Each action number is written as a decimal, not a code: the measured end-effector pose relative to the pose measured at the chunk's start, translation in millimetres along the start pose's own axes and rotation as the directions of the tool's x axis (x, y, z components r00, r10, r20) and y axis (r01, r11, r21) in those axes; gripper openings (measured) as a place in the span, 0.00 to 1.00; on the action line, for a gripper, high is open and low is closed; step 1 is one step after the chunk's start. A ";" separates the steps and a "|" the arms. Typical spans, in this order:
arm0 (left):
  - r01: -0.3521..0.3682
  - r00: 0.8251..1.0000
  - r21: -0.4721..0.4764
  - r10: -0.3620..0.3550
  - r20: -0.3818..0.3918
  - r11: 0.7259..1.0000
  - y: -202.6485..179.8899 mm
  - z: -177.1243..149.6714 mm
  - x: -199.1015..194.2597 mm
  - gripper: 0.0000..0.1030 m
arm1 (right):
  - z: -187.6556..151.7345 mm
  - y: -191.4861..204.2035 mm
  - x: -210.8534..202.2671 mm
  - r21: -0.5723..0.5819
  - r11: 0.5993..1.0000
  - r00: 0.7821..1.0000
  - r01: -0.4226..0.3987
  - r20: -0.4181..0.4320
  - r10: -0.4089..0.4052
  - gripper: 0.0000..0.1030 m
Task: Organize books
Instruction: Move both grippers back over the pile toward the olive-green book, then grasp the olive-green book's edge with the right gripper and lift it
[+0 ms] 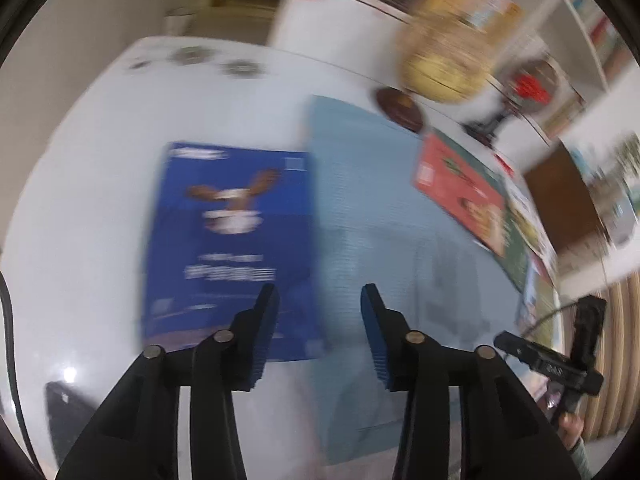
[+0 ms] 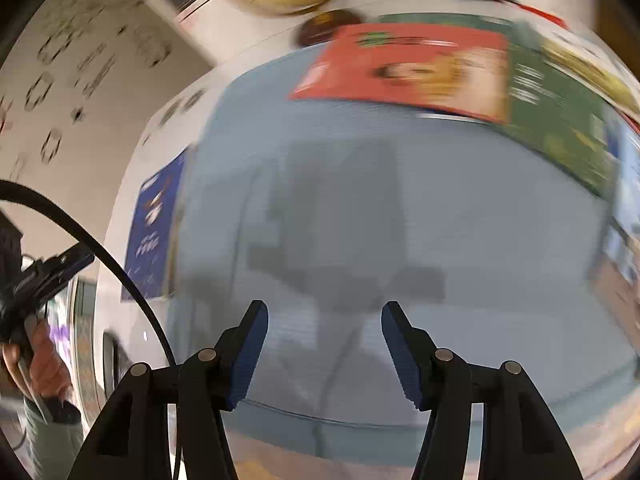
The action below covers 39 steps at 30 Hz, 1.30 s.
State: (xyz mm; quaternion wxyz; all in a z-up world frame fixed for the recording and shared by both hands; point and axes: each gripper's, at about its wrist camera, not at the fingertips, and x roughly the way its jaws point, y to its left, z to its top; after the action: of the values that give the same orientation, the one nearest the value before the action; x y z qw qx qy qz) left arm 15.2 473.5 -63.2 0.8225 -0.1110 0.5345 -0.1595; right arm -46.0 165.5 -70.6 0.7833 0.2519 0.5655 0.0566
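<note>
White desk [image 1: 100, 208] carries a pale blue mat [image 1: 380, 208], with a globe [image 1: 444, 68] and shelves behind; both views are motion-blurred. My left tongs [image 1: 320, 300] hang over the near edge of the blue book [image 1: 228, 240], parted to a middling gap with nothing between the pads. That book lies flat just left of the mat, its long axis running away from me, so my left hand is plainly the nearer one. Its cover is deep blue with a brown-and-white figure and white lettering. My right tongs [image 2: 324, 316] hover over bare mat, likewise half open and empty. Beyond them a red book [image 2: 404, 72] tops an overlapping spread of books [image 2: 560, 120] along the mat's far right side.
</note>
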 end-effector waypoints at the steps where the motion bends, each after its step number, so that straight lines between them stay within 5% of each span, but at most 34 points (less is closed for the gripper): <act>1: 0.009 1.000 0.024 -0.009 -0.007 1.000 -17.0 1.6 4.2 0.40 | 0.2 -14.9 -8.0 0.023 1.000 1.000 0.008 0.015 -0.009 0.56; 9: 0.032 0.999 0.206 -0.029 -0.016 0.978 -179.9 -2.0 40.3 0.44 | 17.0 -125.4 -65.2 0.106 0.991 0.990 0.077 0.110 -0.089 0.56; 12: 0.117 0.993 0.227 -0.108 -0.053 0.967 -252.7 -10.5 68.3 0.46 | 22.8 -175.6 -95.1 0.115 0.988 0.987 0.100 0.113 -0.113 0.56; 13: 0.159 0.986 0.229 -0.142 -0.088 0.960 -278.6 -16.2 83.7 0.46 | 23.2 -196.2 -105.9 0.123 0.986 0.986 0.108 0.116 -0.123 0.57; 15: 0.230 0.966 0.212 -0.197 -0.166 0.950 -321.9 -27.3 116.6 0.46 | 20.3 -242.6 -126.4 0.161 0.978 0.981 0.130 0.123 -0.151 0.79; 20: 0.326 0.912 0.165 -0.264 -0.313 0.931 -413.3 -68.9 189.8 0.46 | 9.3 -337.8 -153.5 0.254 0.956 0.981 0.147 0.084 -0.174 0.81; 29: 0.286 0.897 0.184 -0.196 -0.396 0.940 -469.6 -120.6 237.9 0.46 | 4.1 -369.4 -148.4 0.158 0.975 0.985 0.157 0.053 -0.167 0.56; 39: 0.279 0.904 0.169 -0.200 -0.378 0.945 -468.7 -128.9 233.5 0.46 | -0.5 -357.0 -128.1 0.067 0.989 0.990 0.133 0.026 -0.136 0.54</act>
State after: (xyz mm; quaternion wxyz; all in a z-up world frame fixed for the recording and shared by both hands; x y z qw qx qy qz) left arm -81.9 -50.4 -146.8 0.6933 -0.0542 0.6356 -0.3351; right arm -161.9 -191.6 -124.7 0.7854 0.2394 0.5705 -0.0188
